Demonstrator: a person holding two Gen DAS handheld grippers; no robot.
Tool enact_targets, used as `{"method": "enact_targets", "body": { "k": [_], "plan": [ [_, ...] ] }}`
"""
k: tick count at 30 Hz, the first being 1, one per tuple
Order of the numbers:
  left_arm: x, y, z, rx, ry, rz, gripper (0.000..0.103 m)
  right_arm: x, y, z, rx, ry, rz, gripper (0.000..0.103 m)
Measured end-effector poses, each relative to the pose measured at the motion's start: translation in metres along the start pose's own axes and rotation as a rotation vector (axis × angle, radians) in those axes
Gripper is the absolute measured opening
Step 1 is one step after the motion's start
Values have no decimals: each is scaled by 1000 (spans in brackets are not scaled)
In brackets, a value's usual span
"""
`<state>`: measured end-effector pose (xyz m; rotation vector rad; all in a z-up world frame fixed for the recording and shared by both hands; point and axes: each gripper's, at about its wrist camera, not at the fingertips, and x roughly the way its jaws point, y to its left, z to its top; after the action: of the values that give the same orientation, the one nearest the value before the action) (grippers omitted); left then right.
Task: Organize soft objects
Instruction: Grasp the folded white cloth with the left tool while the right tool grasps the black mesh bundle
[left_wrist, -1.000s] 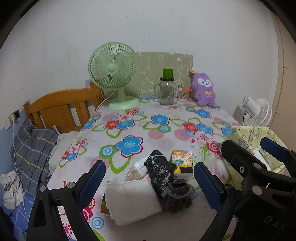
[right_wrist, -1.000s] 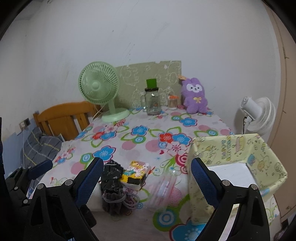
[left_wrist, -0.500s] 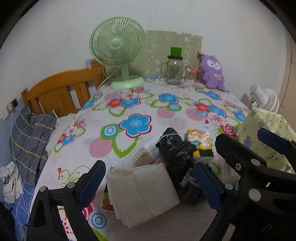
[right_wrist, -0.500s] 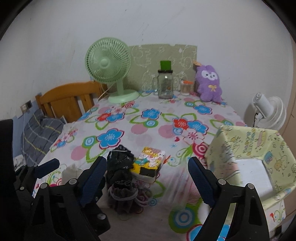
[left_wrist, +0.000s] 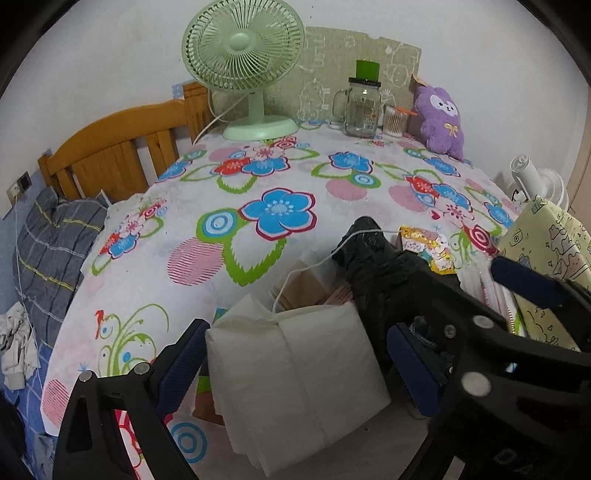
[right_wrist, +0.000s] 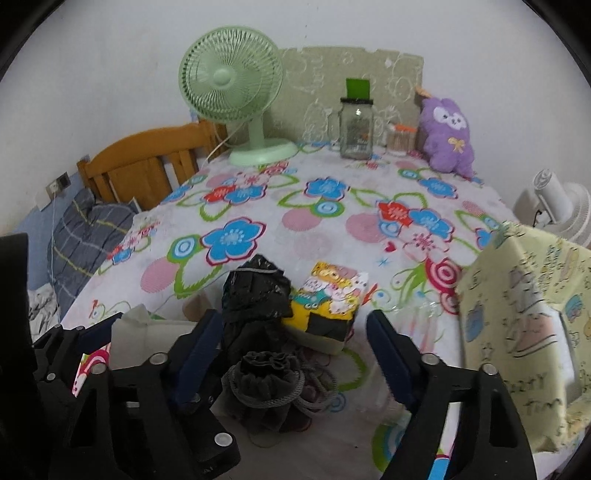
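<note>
- The left tongs (left_wrist: 295, 363) are standing released, with the folded white cloth bundle (left_wrist: 295, 376) lying between their pads on the floral-covered surface (left_wrist: 229, 206); no pad is pressing on it that I can see.
- The right tongs (right_wrist: 295, 343) are closing, their jaws straddling the dark grey gathered pouch (right_wrist: 267, 387); its pads are not touching the pouch yet.
- The crumpled black plastic bag (right_wrist: 256, 291) is sitting just beyond the right tongs, touching the colourful cartoon packet (right_wrist: 327, 302).
- Judging by looks, the white bundle is going to be light, limp and layered; pinching across its thick folded middle seems safest, since an edge grip would likely let sheets fan out.
- The pouch is probably squashy and light; gripping its bunched neck should be holding best.
- The yellow fabric bin (right_wrist: 524, 325) is waiting to the right of the right tongs.
- Lettering is showing on the bin's side and on the packet, but I cannot be reading either.
</note>
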<state>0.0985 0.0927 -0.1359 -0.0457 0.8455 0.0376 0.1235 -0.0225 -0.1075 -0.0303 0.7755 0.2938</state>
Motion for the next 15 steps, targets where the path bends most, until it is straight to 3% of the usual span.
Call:
{"method": "enact_targets", "body": {
  "k": [7,15],
  "plan": [
    [9,-1,-3,4,16,8,89,20,6,-4,-7,63,38,68],
    [8,-3,-5,27,4,24,79,32,9,-8,-4,108,78,43]
  ]
}}
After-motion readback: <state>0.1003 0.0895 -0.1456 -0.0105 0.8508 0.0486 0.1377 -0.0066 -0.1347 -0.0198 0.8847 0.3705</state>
